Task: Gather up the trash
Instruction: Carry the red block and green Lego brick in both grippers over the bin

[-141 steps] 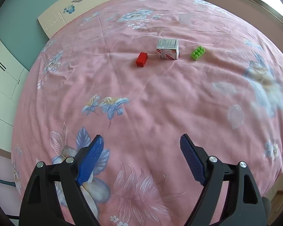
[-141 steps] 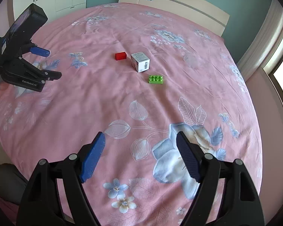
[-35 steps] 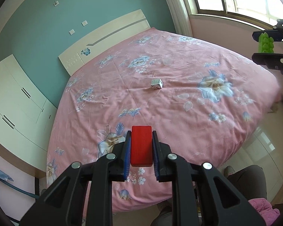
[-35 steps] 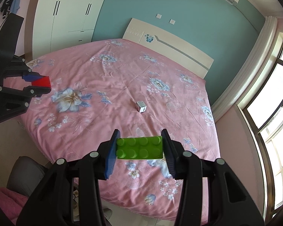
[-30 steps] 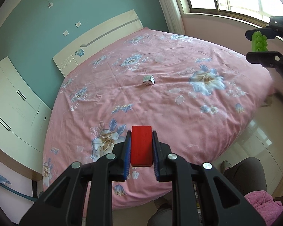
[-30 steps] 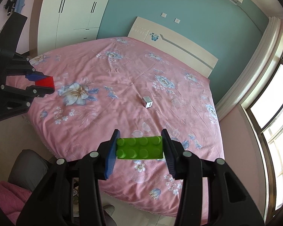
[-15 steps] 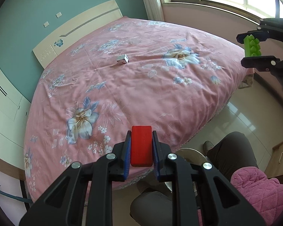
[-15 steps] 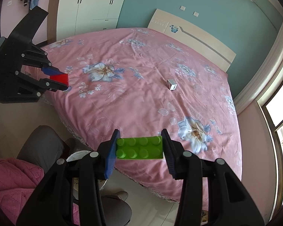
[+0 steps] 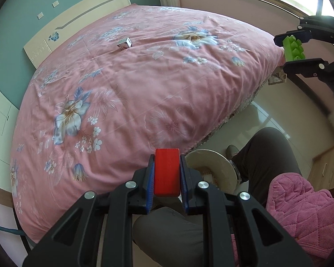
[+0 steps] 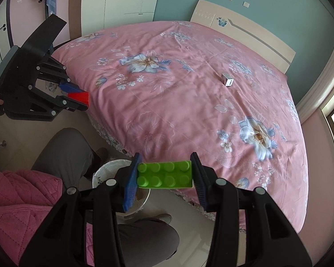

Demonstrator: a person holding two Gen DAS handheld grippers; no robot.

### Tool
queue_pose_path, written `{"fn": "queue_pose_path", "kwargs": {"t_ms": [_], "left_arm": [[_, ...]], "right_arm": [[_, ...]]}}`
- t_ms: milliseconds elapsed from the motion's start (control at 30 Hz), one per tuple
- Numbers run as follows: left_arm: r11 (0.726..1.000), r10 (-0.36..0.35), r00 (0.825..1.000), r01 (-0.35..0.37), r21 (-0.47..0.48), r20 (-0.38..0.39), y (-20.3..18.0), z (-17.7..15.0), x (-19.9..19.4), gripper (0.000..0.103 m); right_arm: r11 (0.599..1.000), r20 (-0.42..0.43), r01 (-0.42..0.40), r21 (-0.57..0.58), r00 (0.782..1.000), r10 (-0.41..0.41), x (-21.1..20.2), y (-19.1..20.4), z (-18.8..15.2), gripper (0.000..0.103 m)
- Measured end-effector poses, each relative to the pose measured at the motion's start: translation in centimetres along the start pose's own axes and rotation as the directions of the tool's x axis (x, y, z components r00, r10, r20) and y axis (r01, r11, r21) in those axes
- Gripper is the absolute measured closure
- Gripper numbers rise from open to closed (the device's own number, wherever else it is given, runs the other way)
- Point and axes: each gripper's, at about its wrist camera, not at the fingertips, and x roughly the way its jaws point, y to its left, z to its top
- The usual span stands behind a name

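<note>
Across most of both views lies the bed, covered by a pink floral sheet that reaches its foot edge. Below that edge, on the pale floor, the person's legs in grey trousers and a pink quilted garment are seen. Between the legs and the bed foot stands a round white bin, its rim partly hidden behind the gripper fingers in both views. Left gripper: fingers clamped on a red block, held upright above the bin's near rim as the left wrist view shows it. Right gripper: fingers clamped on the ends of a green studded brick, studs toward the camera, beside the bin opening. Far up the sheet, near the headboard, a small white carton rests alone, well apart from both grippers.
</note>
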Motion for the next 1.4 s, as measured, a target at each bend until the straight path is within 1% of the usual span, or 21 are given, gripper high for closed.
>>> {"fn": "queue_pose_path", "kwargs": {"t_ms": [133,267,433,600,733,833,933,1133,1267,1400], "left_arm": [[0.999,-0.044,0.999,0.043,-0.016,-0.033,-0.7,-1.7,2.1,0.081],[0.996,-0.081,0.994,0.079,-0.038,-0.069,-1.4,-3.1,4.3,0.081],[0.99,-0.133,0.984,0.128,-0.051,-0.116,-2.6,-4.9,7.2,0.081],[0.981,-0.185,0.971,0.173,-0.091,-0.15,-3.0,-6.4,9.8,0.081],[0.971,-0.227,0.954,0.205,-0.124,-0.196,-3.3,-7.6,12.3,0.081],[0.963,-0.251,0.942,0.22,-0.152,-0.223,-3.4,-8.4,14.1,0.081],[0.96,-0.26,0.936,0.224,-0.167,-0.237,-3.6,-9.1,15.6,0.081],[0.948,-0.293,0.919,0.242,-0.209,-0.264,-3.8,-10.2,18.4,0.081],[0.942,-0.306,0.908,0.245,-0.229,-0.288,-4.0,-10.7,20.7,0.081],[0.931,-0.33,0.894,0.255,-0.263,-0.303,-4.2,-10.9,22.9,0.081]], "right_arm": [[0.999,-0.031,-0.04,0.024,0.999,0.041,2.0,0.7,-1.9,0.058],[0.994,-0.053,-0.076,0.075,0.995,0.08,4.2,1.2,-4.1,0.058],[0.986,-0.104,-0.114,0.123,0.986,0.127,7.0,1.9,-6.6,0.058],[0.974,-0.143,-0.155,0.165,0.973,0.179,9.5,2.5,-8.5,0.058],[0.968,-0.201,-0.179,0.175,0.956,0.214,12.3,3.2,-10.0,0.057],[0.962,-0.243,-0.202,0.182,0.939,0.243,14.4,4.0,-10.9,0.057],[0.957,-0.278,-0.22,0.191,0.923,0.267,16.4,4.7,-11.7,0.058],[0.933,-0.319,-0.255,0.255,0.888,0.33,20.5,5.5,-13.3,0.057],[0.917,-0.338,-0.263,0.302,0.869,0.36,22.9,5.8,-13.9,0.058],[0.903,-0.357,-0.261,0.341,0.853,0.381,25.3,6.1,-14.4,0.057]]}}
